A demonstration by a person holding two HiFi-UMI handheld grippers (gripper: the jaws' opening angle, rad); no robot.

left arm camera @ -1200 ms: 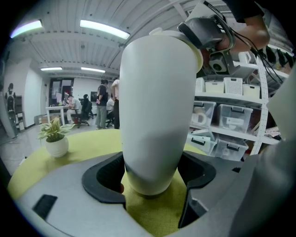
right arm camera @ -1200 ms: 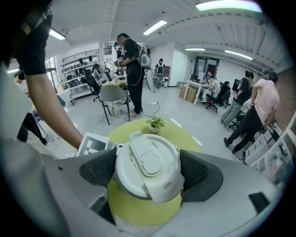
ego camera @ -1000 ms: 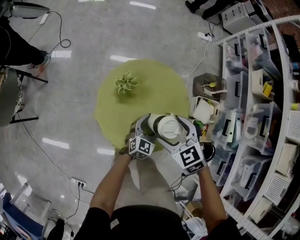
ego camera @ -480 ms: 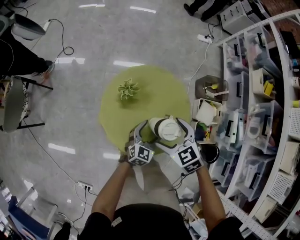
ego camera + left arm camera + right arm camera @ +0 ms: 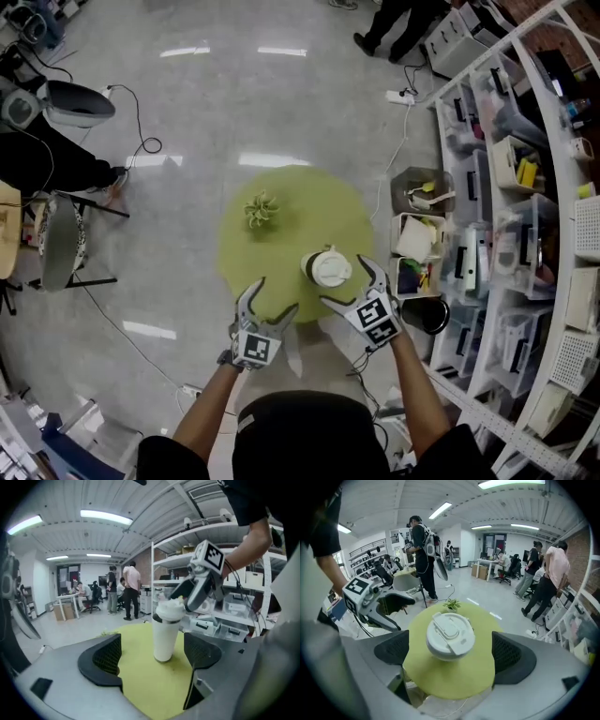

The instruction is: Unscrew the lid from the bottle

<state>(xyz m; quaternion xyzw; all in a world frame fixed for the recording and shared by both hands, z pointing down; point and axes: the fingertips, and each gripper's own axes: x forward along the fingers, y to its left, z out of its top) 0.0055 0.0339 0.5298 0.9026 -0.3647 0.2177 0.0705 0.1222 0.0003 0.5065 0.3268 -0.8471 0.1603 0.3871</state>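
A white bottle with a white flip-top lid stands upright on the round yellow-green table. My left gripper hangs open near the table's front edge, left of the bottle and apart from it; the bottle shows ahead of its pads. My right gripper is open just beside the bottle, its pads wide of the lid with a gap on each side. Both pairs of jaws have just been opening, and neither touches anything.
A small green plant sits on the far left of the table. White curved shelving with bins fills the right side, and boxes stand on the floor beside the table. People stand further back in the room.
Both grippers have let go of the bottle, which now stands alone. The left gripper has drawn back and to the left; the right has backed off slightly.
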